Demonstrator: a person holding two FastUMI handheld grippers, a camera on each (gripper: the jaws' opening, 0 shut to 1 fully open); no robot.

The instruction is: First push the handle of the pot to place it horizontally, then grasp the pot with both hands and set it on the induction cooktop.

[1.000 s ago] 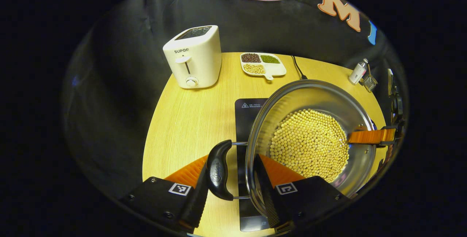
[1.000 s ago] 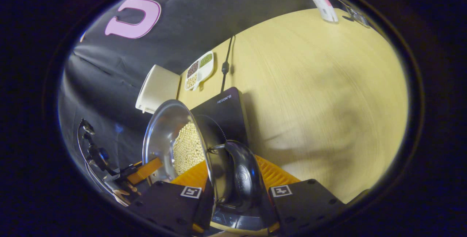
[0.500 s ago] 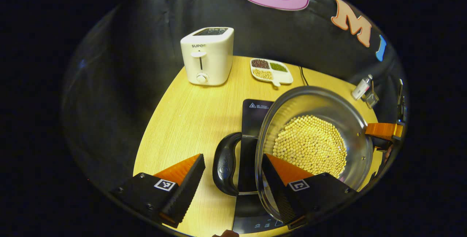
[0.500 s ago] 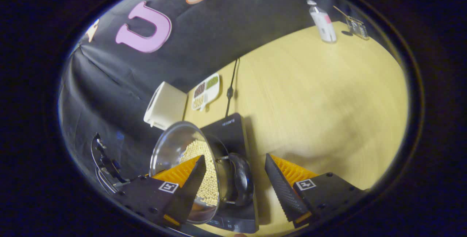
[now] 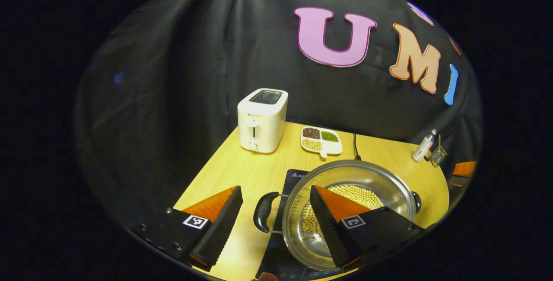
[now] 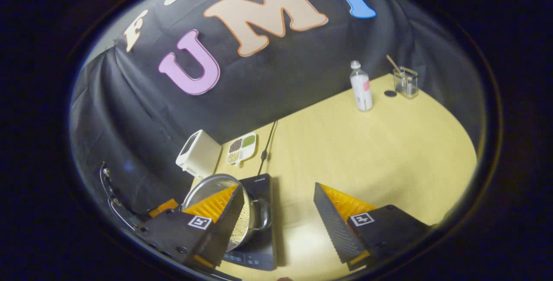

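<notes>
The pot (image 5: 350,212) sits on the induction cooktop (image 6: 259,246), holding yellow beans (image 5: 363,194). The left gripper view shows both side handles, the nearer handle (image 5: 262,212) lying level; the right gripper view shows one handle, with the pot largely hidden behind a finger. The left gripper (image 5: 276,225) is spread wide, empty, above the pot. The right gripper (image 6: 276,225) likewise gapes, holding nothing. Beyond stand a toaster (image 5: 262,120), divided dish (image 5: 321,140) and bottle (image 6: 361,86) on the table (image 6: 389,151). The cooktop's near edge is cut off.
</notes>
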